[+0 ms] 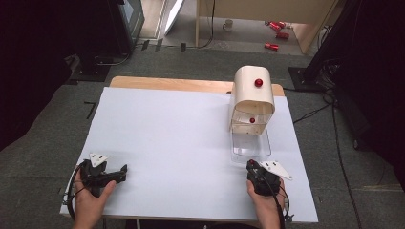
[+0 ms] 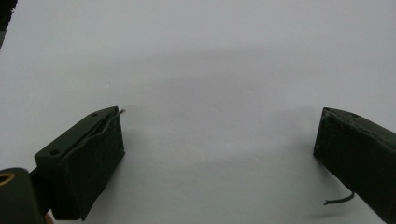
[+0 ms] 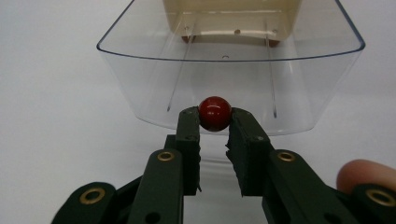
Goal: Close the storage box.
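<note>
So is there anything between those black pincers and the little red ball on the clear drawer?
No. The right gripper is already shut on the red knob of the clear drawer, its pads pressing both sides, with nothing between.

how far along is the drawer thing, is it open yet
Done: the clear drawer stands pulled well out of the cream cabinet. In hand: the right gripper is clamped on the drawer's red knob. The left gripper rests open on the white table. Left: letting go of the knob.
</note>
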A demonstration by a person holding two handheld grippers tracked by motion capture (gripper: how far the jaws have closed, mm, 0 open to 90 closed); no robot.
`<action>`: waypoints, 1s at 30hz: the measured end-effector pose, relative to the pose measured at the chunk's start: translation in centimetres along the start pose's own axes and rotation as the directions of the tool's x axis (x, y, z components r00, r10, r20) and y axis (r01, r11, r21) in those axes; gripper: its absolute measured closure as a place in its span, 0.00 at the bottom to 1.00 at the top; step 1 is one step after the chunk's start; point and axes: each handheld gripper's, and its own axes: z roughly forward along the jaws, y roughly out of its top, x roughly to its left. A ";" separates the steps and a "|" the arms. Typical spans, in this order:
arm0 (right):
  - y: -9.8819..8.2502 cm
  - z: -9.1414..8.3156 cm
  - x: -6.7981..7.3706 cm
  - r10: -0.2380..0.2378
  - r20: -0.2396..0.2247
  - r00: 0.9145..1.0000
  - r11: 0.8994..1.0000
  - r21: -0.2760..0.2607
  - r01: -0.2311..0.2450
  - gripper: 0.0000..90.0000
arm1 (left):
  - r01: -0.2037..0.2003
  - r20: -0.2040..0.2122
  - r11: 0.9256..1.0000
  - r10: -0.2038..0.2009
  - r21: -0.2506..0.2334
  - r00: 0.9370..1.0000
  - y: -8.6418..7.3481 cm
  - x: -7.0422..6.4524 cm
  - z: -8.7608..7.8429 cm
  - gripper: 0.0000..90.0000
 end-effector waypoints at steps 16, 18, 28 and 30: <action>1.8 1.0 0.3 -0.003 -0.003 1.000 1.000 -0.010 0.003 0.84 | 0.000 0.000 1.000 0.000 0.000 1.000 0.0 0.0 0.0 0.02; 2.1 1.2 0.3 -0.004 -0.002 1.000 1.000 -0.013 0.003 0.84 | 0.001 0.000 1.000 -0.001 0.000 1.000 0.0 0.0 0.0 0.02; 3.3 2.2 0.3 -0.016 0.006 1.000 1.000 -0.016 0.016 0.84 | 0.000 0.000 1.000 0.000 0.000 1.000 0.0 0.0 0.0 0.02; 3.5 2.5 0.2 -0.015 0.008 1.000 1.000 -0.015 0.015 0.84 | 0.001 0.000 1.000 -0.001 0.000 1.000 0.0 0.0 0.0 0.02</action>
